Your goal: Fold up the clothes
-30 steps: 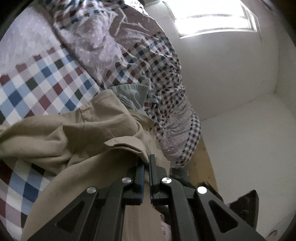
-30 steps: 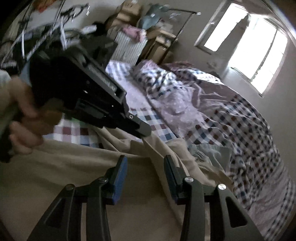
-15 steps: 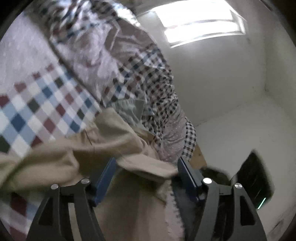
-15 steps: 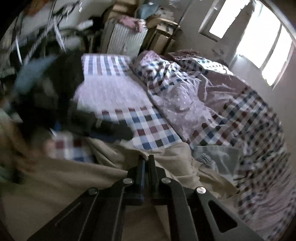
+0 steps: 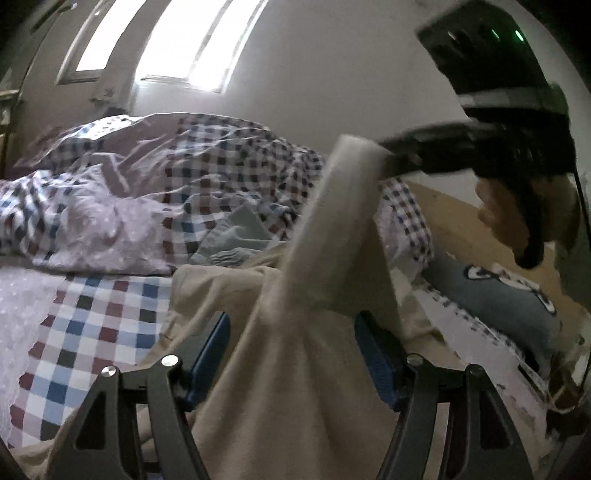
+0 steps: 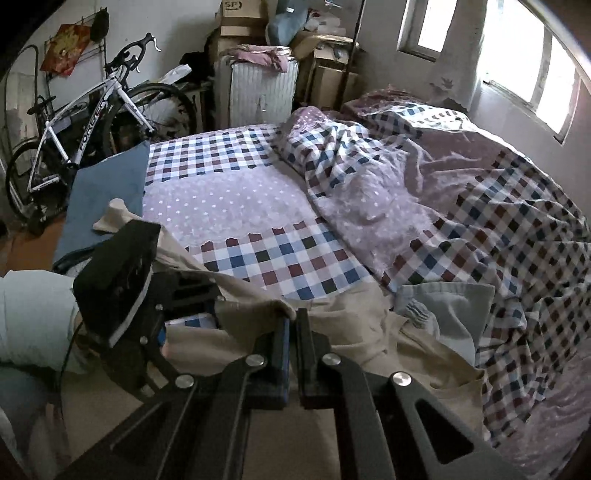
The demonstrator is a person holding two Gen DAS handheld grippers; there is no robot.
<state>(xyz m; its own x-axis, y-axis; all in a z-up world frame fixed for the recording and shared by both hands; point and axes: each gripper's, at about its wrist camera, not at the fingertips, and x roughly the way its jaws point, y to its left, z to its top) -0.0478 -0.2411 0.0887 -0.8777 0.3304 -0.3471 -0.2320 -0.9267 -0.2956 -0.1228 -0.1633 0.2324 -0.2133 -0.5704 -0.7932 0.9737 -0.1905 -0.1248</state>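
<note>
Beige garment (image 6: 354, 325), likely trousers, lies rumpled on the near part of the bed (image 6: 240, 206), spread over the checked and dotted sheet.

Right claw (image 6: 291, 328): jaws pressed together on a raised fold of the beige garment at its edge. Cloth pinched between the blue pads.

Left claw (image 5: 291, 354): jaws standing wide. A lifted swath of beige cloth passes between them; the pads do not press on it.

Pale blue-grey garment (image 6: 447, 314) lies just beyond the beige one, against the bunched checked duvet (image 6: 461, 192).

Containers: cardboard boxes (image 6: 240, 14) stacked behind the bed's far end, contents hidden. A pale ribbed suitcase (image 6: 258, 88) beside them has pink cloth (image 6: 258, 55) heaped on top.

Right wrist view only: bicycle (image 6: 92, 110) left of the bed, blue cloth (image 6: 107, 192) at the bed's left edge, the boxes and suitcase, a pale sleeve (image 6: 33, 317) behind the left claw.

Left wrist view only: the right claw from the side (image 5: 399, 155), drawing the beige cloth (image 5: 332, 236) up into a taut strip; a hand (image 5: 506, 218) on its grip; blue cloth with white lettering (image 5: 491, 291) at the bed's right edge.

Both views show the window (image 5: 177, 40) above the duvet.
</note>
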